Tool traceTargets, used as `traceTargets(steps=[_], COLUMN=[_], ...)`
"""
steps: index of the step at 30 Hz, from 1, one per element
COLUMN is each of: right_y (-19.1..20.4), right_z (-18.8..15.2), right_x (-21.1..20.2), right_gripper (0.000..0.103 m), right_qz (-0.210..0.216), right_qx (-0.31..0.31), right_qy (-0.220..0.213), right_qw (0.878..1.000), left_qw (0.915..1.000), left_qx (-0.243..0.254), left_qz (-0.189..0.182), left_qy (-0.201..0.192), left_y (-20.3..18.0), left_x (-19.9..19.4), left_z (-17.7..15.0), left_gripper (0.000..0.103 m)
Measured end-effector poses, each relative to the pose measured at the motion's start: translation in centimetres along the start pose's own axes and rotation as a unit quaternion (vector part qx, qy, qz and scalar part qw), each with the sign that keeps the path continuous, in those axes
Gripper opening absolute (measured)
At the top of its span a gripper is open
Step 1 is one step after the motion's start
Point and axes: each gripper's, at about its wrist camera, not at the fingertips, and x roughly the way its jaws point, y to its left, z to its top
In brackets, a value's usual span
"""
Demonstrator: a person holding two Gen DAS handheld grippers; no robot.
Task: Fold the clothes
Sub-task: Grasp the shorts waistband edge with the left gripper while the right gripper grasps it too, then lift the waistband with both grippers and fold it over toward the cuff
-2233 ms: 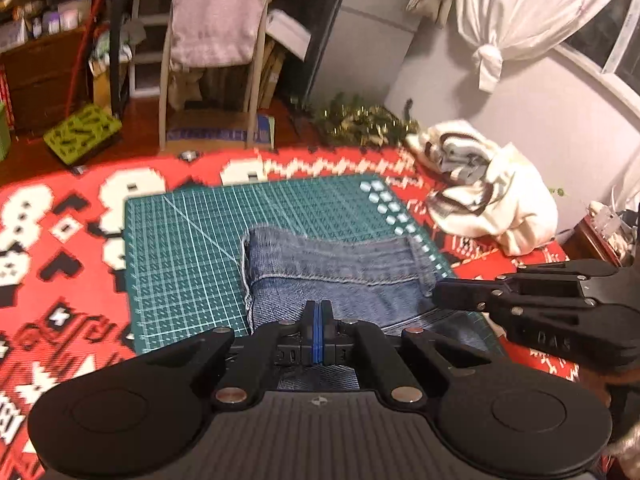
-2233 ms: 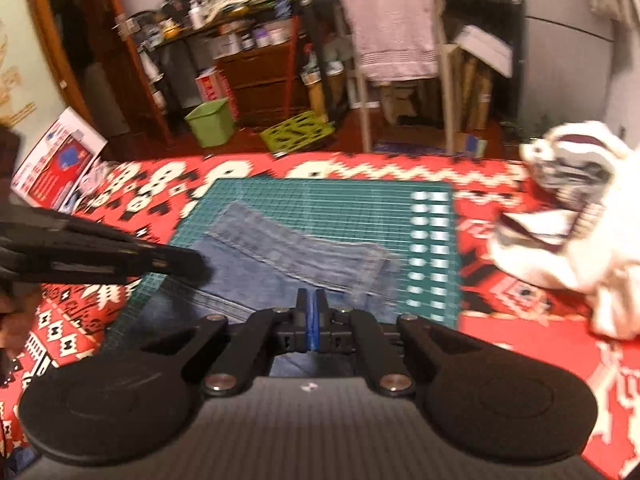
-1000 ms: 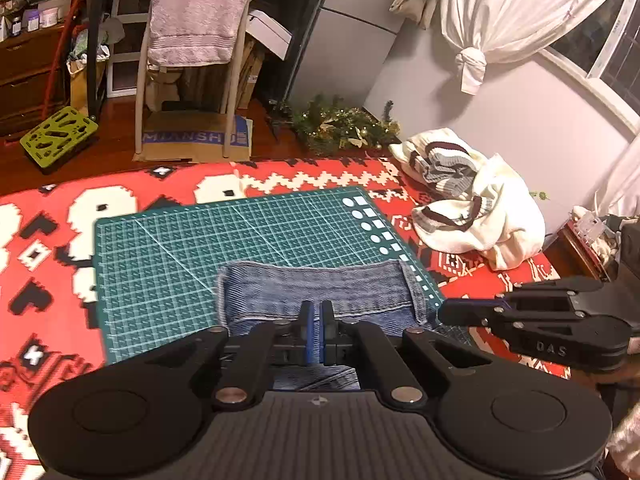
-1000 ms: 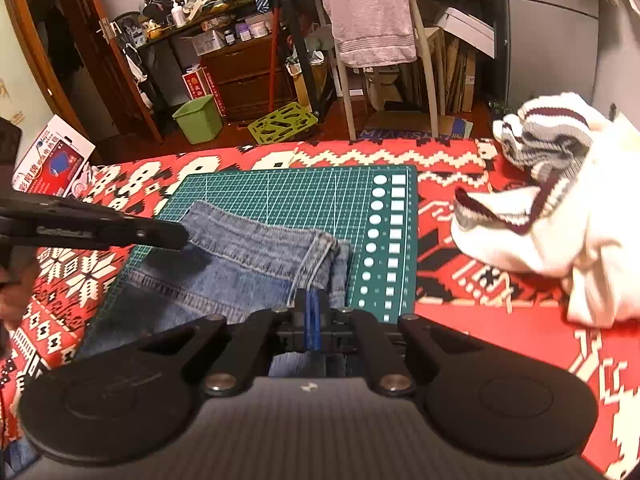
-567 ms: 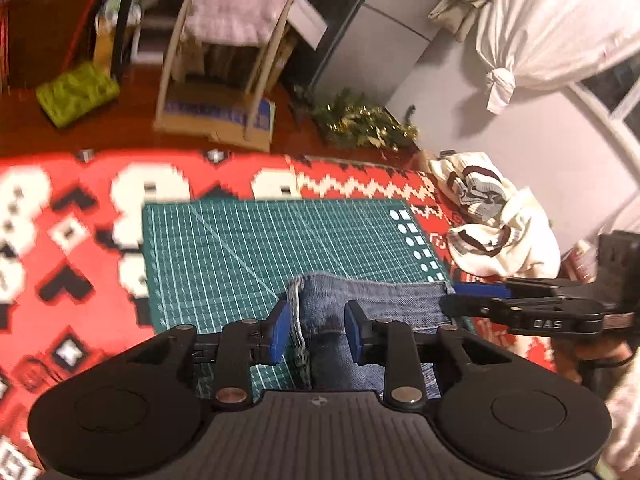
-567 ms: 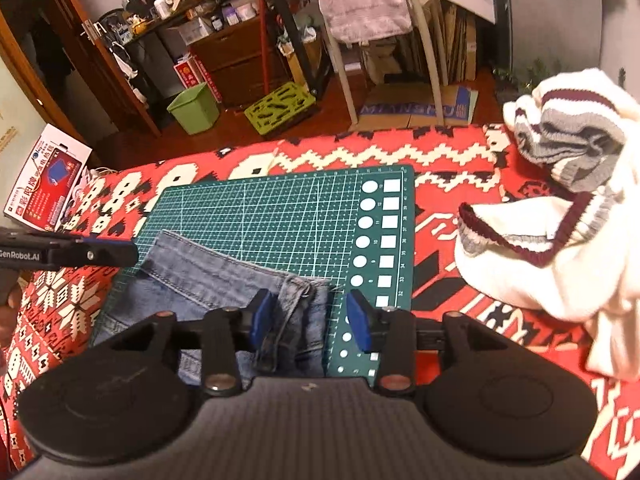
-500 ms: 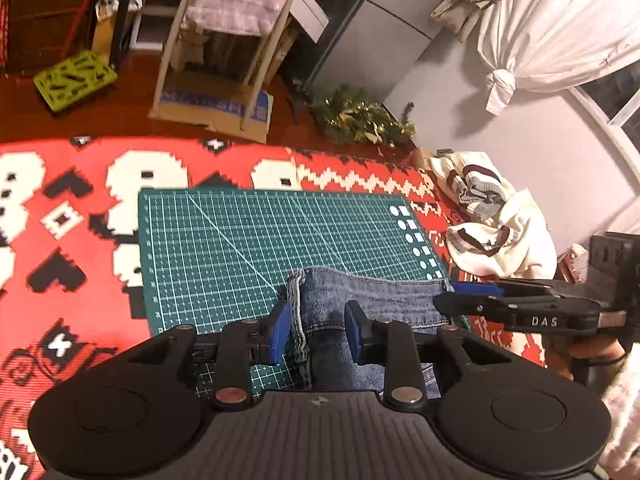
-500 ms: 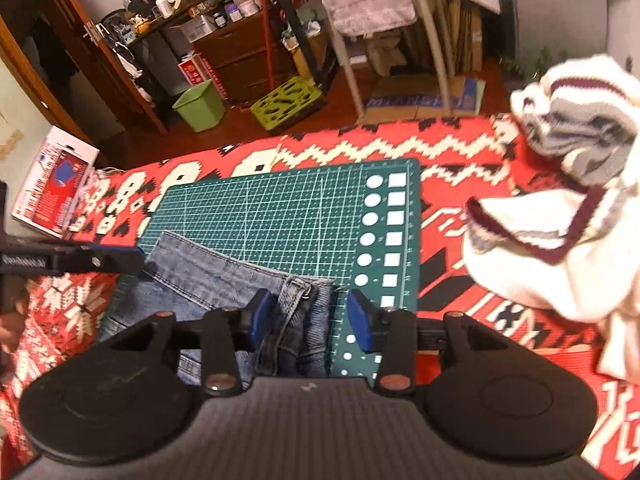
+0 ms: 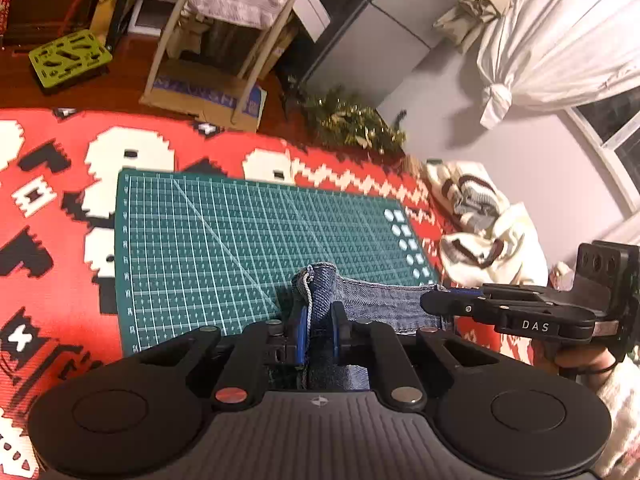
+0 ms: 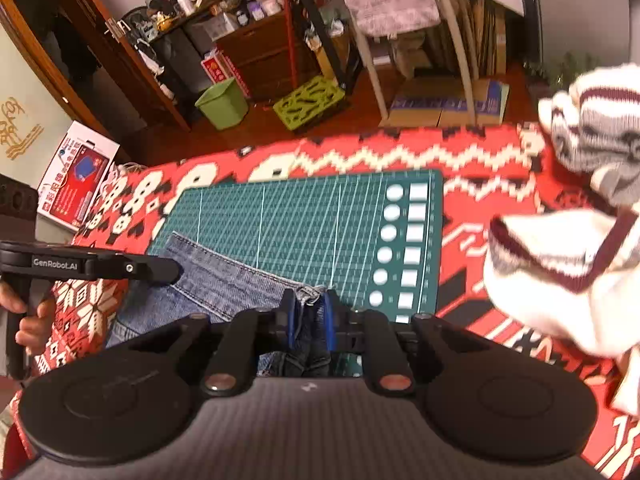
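My left hand-held gripper (image 9: 319,330) and right hand-held gripper (image 10: 308,316) each pinch the blue denim jeans (image 9: 376,302) | folding under way | cream striped knit sweater (image 10: 568,264) untouched

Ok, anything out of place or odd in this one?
Only the cream striped sweater, heaped unfolded on the red patterned rug beside the green cutting mat. Both tongs, left and right, pinch the jeans at opposite corners, as expected.
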Motion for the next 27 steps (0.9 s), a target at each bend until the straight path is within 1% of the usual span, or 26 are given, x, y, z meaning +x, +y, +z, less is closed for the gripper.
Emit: traceTargets(steps=[3, 5, 8, 12, 16, 19, 22, 24, 25, 27], right_y=[0.5, 1.0, 2.1, 3.7, 5.9, 7.9, 10.1, 11.3, 11.9, 13.1], right_z=[1.3, 2.0, 2.5, 1.1, -1.5, -4.3, -7.9, -10.4, -11.9, -14.9], right_x=[-1.5, -3.0, -5.3, -8.6, -13.1, -16.6, -19.8, -21.2, -21.7, -22.6], right_gripper=[0.014, 0.014, 0.014, 0.014, 0.014, 0.014, 0.015, 0.015, 0.015, 0.016], right_qz=[0.011, 0.017, 0.020, 0.027, 0.036, 0.040, 0.038, 0.030, 0.019, 0.002], right_qx=[-0.003, -0.014, -0.042, -0.072, -0.112, -0.154, -0.198, -0.222, -0.240, -0.268], right_qy=[-0.024, -0.039, -0.055, -0.068, -0.087, -0.099, -0.104, -0.101, -0.103, -0.104], right_qw=[1.000, 0.999, 0.997, 0.995, 0.989, 0.982, 0.974, 0.969, 0.965, 0.958], left_qw=[0.9997, 0.9993, 0.9981, 0.9954, 0.9910, 0.9865, 0.9795, 0.9748, 0.9733, 0.9723], left_qx=[-0.007, -0.001, 0.027, 0.079, 0.117, 0.152, 0.195, 0.220, 0.228, 0.233], left_qz=[0.001, -0.005, -0.018, -0.022, -0.037, -0.037, -0.028, -0.020, -0.018, -0.015], left_qy=[-0.022, -0.036, -0.051, -0.050, -0.053, -0.049, -0.042, -0.030, -0.021, -0.003], left_y=[-0.4, -0.9, -2.4, -4.7, -6.9, -8.8, -10.6, -11.6, -11.9, -12.3], left_x=[-1.3, -2.5, -4.8, -7.2, -10.5, -12.9, -14.8, -15.7, -16.0, -16.2], left_z=[1.1, 1.9, 2.3, 1.1, -1.4, -3.6, -6.4, -8.6, -9.7, -11.9], left_gripper=[0.011, 0.011, 0.011, 0.011, 0.011, 0.011, 0.011, 0.012, 0.012, 0.013])
